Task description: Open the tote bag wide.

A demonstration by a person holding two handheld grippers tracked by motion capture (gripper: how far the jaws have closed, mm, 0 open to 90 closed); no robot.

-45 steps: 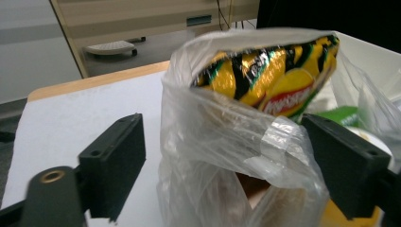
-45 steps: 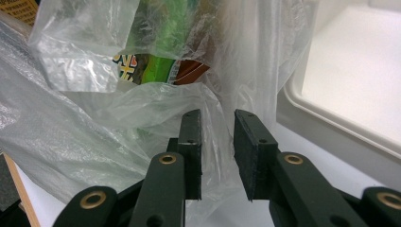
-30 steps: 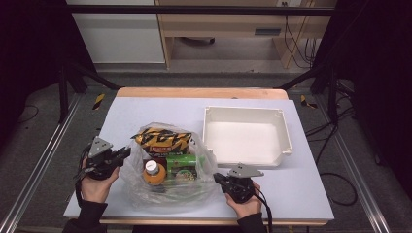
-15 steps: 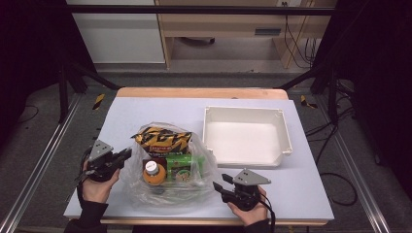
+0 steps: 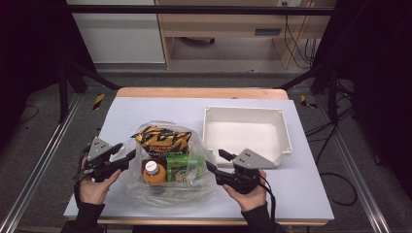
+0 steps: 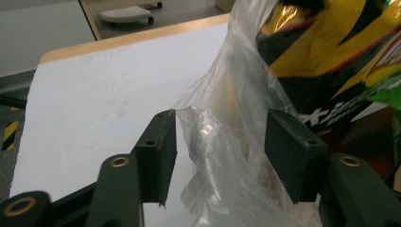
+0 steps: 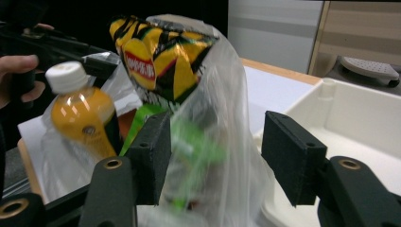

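Observation:
A clear plastic bag [image 5: 145, 194] lies on the table and holds a yellow-and-black chip packet [image 5: 163, 138], an orange drink bottle [image 5: 153, 172] with a white cap, and a green box [image 5: 183, 167]. My left gripper [image 5: 126, 150] is at the bag's left side. In the left gripper view it [image 6: 220, 151] is open, with a fold of the bag [image 6: 227, 118] between its jaws. My right gripper [image 5: 215, 160] is at the bag's right side. It [image 7: 215, 156] is open too, with bag film and the green box [image 7: 198, 146] between its jaws.
An empty white tray [image 5: 243, 109] sits to the right of the bag, close behind my right gripper. The pale table [image 5: 145, 109] has bare surface beyond and left of the bag. Its near edge runs just under both hands.
My right gripper dipped toward the near edge, then came back up toward the bag's right side. My left gripper barely shifted. The bag and its contents stayed put.

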